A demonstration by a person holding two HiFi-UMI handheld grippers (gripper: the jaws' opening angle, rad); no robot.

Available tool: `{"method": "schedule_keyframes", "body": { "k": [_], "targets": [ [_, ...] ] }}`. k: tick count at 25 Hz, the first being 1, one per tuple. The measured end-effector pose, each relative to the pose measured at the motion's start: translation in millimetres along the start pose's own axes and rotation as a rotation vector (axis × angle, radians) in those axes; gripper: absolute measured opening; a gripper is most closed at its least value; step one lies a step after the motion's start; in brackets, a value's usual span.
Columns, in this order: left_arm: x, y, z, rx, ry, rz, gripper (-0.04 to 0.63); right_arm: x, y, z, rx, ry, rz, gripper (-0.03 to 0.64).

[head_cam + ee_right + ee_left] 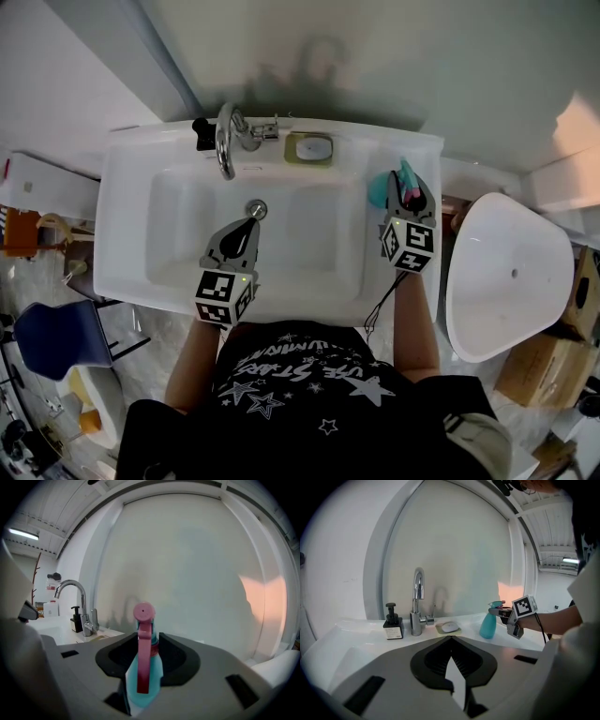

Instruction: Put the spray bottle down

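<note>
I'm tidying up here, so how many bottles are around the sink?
2. A black soap bottle stands left of the tap at the back. A teal spray bottle is at the sink's right edge, gripped by the right tongs. None seems hidden.

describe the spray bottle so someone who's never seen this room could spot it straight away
Start at the white washbasin, then go to its right-hand rim, away from the faucet. There the spray bottle is upright in the right gripper; it is the only teal thing, with a pink trigger head, unlike the dark soap pump by the faucet.
</note>
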State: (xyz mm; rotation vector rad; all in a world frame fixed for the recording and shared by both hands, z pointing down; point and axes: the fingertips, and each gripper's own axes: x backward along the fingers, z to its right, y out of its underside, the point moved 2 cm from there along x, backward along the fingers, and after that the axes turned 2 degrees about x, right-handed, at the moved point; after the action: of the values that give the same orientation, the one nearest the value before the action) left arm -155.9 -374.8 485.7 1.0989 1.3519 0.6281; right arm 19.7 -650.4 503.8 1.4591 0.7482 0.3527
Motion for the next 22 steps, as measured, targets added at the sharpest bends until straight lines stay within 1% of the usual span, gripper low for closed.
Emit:
{"method": "schedule_keyframes", "body": {
  "k": [2,3,5,7,11,13,17,22],
  "targets": [
    [2.3,0.6,-2.0,-0.002,0.002,0.002,0.015,0.5,0.9,0.6,0.001,0.004,-0.006,0.149],
    [3.8,0.6,-3.1,-0.002,0.002,0.004,0.015,0.7,1.6,0.8,0.003,0.004,-0.012,0.161],
    [7.0,1.2,-6.4,-0.003,0.003,0.008,0.015,1.2,3.6,1.3,0.002,-0.003,-0.026,0.215],
    [10.4,1.8,-11.8,-0.006,0.001,0.010,0.015,2.3,5.6,1.4,-0.008,-0.001,-0.042,0.252],
    [22.1,2.1,-20.4,-0.002,0.005,0.019,0.015,11.6,7.8,-0.2,-0.048,0.025,-0.062,0.301],
    [26.9,1.6,-21.0,-0.010,0.030,0.025,0.015,24.2,5.6,1.0,-0.063,0.055,-0.056,0.305],
    [40.9,-0.8,-21.6,-0.039,0.095,0.047,0.015,58.2,-3.0,-0.7,-0.061,0.131,-0.033,0.308],
    [73.6,6.0,-31.0,-0.063,0.175,0.060,0.015,116.7,-19.5,-20.8,-0.070,0.231,0.019,0.308]
  ]
}}
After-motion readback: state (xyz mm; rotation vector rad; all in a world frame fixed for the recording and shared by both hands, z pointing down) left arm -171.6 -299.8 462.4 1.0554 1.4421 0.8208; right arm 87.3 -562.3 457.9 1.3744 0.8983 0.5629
